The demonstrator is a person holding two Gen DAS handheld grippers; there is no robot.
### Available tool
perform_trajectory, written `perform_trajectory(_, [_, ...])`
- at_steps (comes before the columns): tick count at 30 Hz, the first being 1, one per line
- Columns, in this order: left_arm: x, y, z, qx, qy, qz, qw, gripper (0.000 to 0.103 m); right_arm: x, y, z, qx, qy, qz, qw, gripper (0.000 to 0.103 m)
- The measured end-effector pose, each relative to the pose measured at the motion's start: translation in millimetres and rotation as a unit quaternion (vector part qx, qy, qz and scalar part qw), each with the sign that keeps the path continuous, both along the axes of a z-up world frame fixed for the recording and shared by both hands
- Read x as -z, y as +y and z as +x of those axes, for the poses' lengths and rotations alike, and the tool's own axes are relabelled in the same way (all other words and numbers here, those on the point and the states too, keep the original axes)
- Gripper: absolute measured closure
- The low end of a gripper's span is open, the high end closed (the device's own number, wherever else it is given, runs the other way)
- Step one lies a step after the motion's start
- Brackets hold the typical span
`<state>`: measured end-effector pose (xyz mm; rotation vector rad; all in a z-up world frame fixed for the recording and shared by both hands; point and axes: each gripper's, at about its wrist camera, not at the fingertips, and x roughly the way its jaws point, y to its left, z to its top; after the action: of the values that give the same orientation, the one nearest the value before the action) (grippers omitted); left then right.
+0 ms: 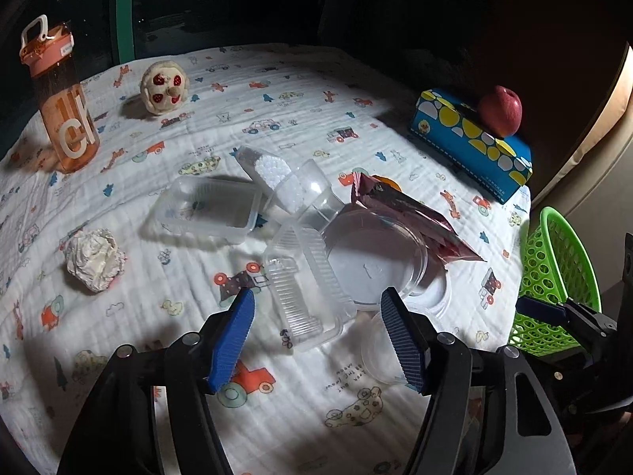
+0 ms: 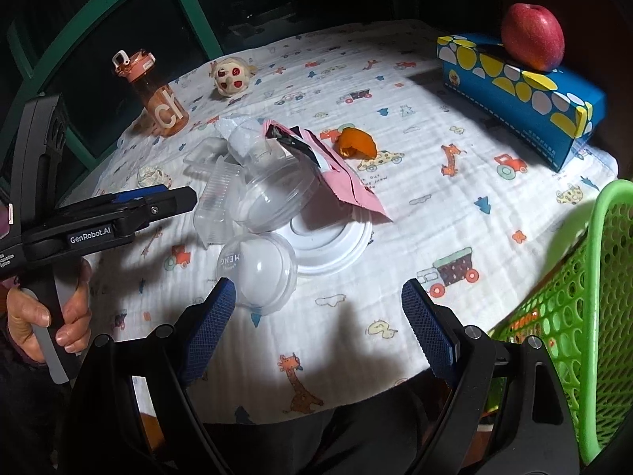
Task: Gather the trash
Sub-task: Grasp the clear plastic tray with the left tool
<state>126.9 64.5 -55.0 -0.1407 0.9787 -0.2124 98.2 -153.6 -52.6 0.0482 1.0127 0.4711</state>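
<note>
A heap of clear plastic trash lies mid-table: a ribbed clear box (image 1: 304,277), a rectangular tub (image 1: 205,209), a round bowl (image 1: 376,257) and a pink wrapper (image 1: 411,217). My left gripper (image 1: 318,295) hovers open over the near end of the ribbed box, and its pads do not touch it. A crumpled paper ball (image 1: 95,259) lies to the left. My right gripper (image 2: 318,287) is open and empty. A small domed cup (image 2: 257,273) sits just beyond its left finger, beside a white lid (image 2: 328,241). An orange peel (image 2: 356,142) lies farther back.
A green mesh basket (image 2: 573,316) stands off the table's right edge. An orange bottle (image 1: 63,99) and a plush toy (image 1: 164,87) are at the back left. A blue box (image 1: 470,146) with an apple (image 1: 500,111) on it is at the back right. A hand (image 2: 39,316) holds the left gripper's handle.
</note>
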Motion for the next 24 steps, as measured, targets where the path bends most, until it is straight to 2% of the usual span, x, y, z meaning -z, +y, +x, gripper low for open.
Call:
perform_trajectory(8, [21, -4, 9, 0.006, 0.012, -0.007, 0.9999, 0.042, 5, 4, -3, -0.002, 0.006, -0.003, 1.0, 0.018])
perform_trajectory(13, [26, 2, 15, -0.005, 0.02, -0.02, 0.9996, 0.05, 9, 11, -4, -0.01, 0.012, -0.001, 1.0, 0.018])
perform_trajectory(19, [30, 2, 19, 0.003, 0.027, -0.047, 0.9985, 0.076, 12, 29, -8, -0.03, 0.012, -0.004, 0.999, 0.02])
perform_trajectory(23, [28, 0, 16, 0.01, 0.023, -0.052, 0.9983, 0.095, 13, 39, -9, -0.038, 0.01, -0.006, 0.999, 0.023])
perform_trajectory(24, [28, 1, 15, 0.008, 0.024, -0.052, 0.9984, 0.097, 13, 41, -9, -0.04, 0.01, -0.007, 0.999, 0.025])
